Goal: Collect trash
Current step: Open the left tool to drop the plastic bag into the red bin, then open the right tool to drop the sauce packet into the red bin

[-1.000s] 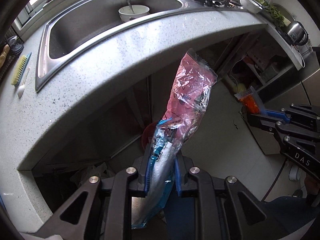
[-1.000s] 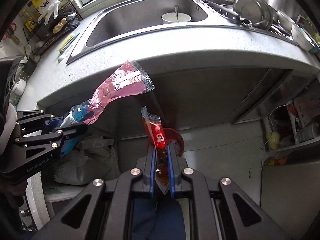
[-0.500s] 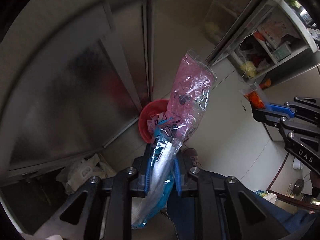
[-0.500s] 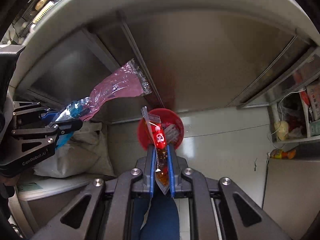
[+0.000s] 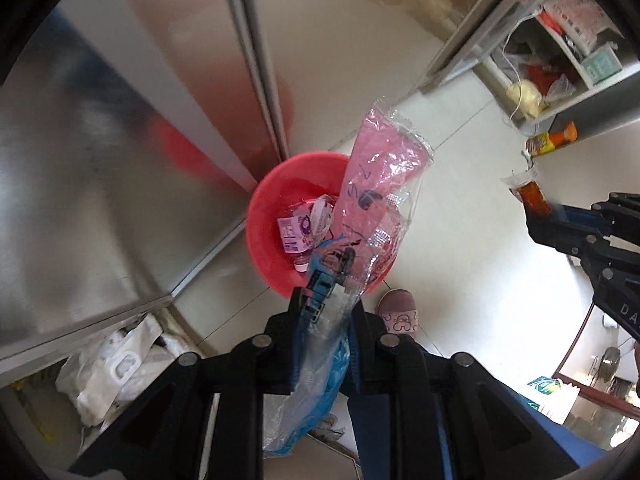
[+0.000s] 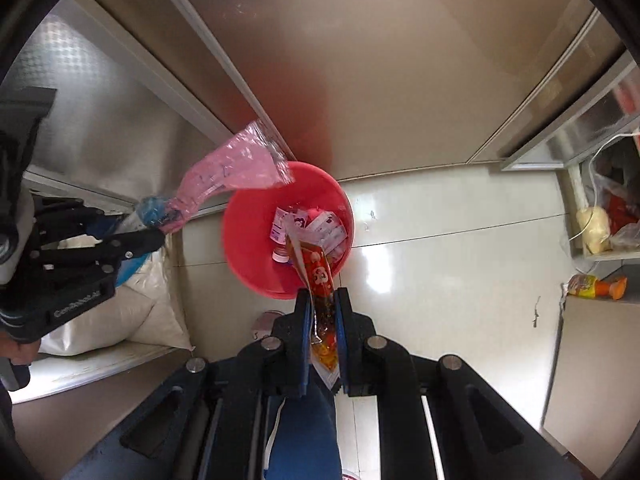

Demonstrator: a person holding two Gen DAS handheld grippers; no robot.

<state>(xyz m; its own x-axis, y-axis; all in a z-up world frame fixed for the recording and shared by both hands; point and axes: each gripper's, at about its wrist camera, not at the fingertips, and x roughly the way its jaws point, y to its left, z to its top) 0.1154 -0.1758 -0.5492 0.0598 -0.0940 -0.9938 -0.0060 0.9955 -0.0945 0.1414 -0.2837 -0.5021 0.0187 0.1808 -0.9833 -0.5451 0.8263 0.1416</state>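
The left gripper (image 5: 325, 312) pinches a pink and blue wrapper (image 5: 380, 184); the right gripper (image 6: 323, 312) pinches a red snack packet (image 6: 316, 276). Both point down over the red bin (image 6: 240, 240) on the floor, which already holds scraps. This looks like the drop-off step: next, each must sit squarely above the bin before its jaws part.

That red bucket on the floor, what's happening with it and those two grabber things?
A person is tidying up trash with a grabber in each hand. The left gripper is clamped on a pink and blue plastic wrapper. The right gripper is clamped on a small red sauce packet. Both point down over the red bucket, which stands on the floor by the metal cabinet doors and already has some scraps inside. Nothing has been let go yet.
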